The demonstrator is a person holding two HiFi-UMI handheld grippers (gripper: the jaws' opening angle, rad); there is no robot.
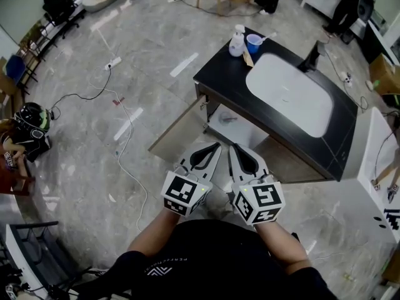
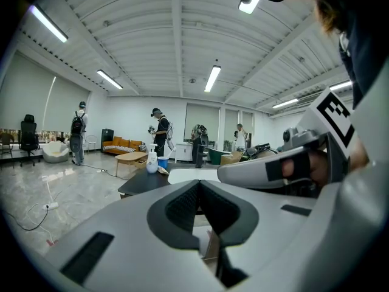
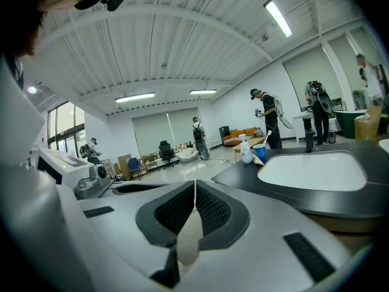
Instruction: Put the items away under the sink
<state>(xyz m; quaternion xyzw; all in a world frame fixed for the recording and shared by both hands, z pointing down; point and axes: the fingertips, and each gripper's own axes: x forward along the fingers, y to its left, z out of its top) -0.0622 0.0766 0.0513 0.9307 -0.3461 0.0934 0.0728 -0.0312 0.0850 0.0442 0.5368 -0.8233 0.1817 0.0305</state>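
- Grey polished floor with loose cables all round; black counter (image 1: 219, 74) with white basin (image 1: 290, 95) ahead, cupboard door (image 1: 178, 132) beneath it swung open, at 10 o'clock of the grippers
- Left gripper (image 1: 215, 147) clenched on nothing; right gripper (image 1: 233, 147) likewise closed and empty; side by side, aimed at the open cupboard
- Bottle (image 1: 236, 42), blue cup (image 1: 253, 43) with a white stick (image 1: 265, 39) in it, and a tan item (image 1: 248, 58) grouped on the counter's far corner, at 12 o'clock, well apart from both grippers
- Bottle: probably light plastic, stiff and smooth, perhaps with liquid inside; best taken round the body below the pump head and kept upright
- Cup: likely light, thin-walled, easy to tip; better pinched across the wall near the rim and carried level
- Tan item: too small to identify; seemingly thin and flat, so awkward to lift off the counter
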